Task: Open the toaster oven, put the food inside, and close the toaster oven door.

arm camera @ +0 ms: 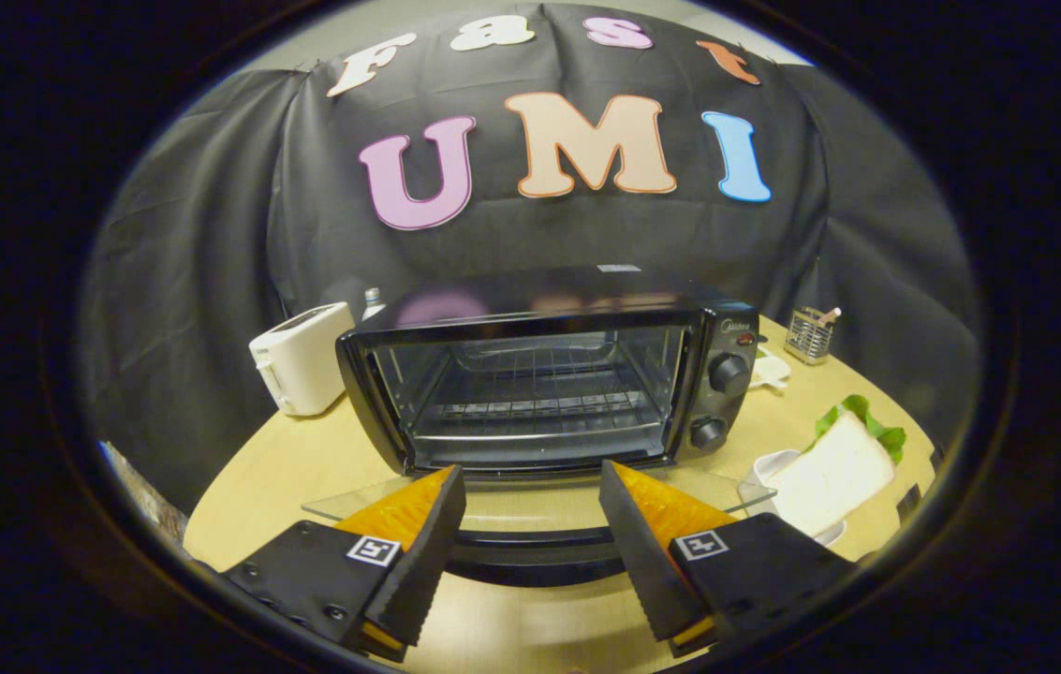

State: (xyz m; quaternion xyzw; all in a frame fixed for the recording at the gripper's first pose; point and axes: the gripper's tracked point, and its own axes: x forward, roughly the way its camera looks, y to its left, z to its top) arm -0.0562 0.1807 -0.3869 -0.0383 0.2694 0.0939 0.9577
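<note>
The toaster oven (549, 374) stands mid-tabletop (305, 468) with its glass door (539, 501) folded down flat toward the camera, the wire rack inside bare. The hand-held gripper (532, 489) hovers just above the lowered door, its fingers spread wide apart and grasping nothing; the door's dark handle (535, 552) lies between them. A sandwich (834, 473) with lettuce sits on a white plate (767, 466) near the tabletop's right edge, beside the oven's control knobs. A white toaster (301, 358) stands left of the oven, and a small wire holder (809, 334) sits toward the far right corner.
</note>
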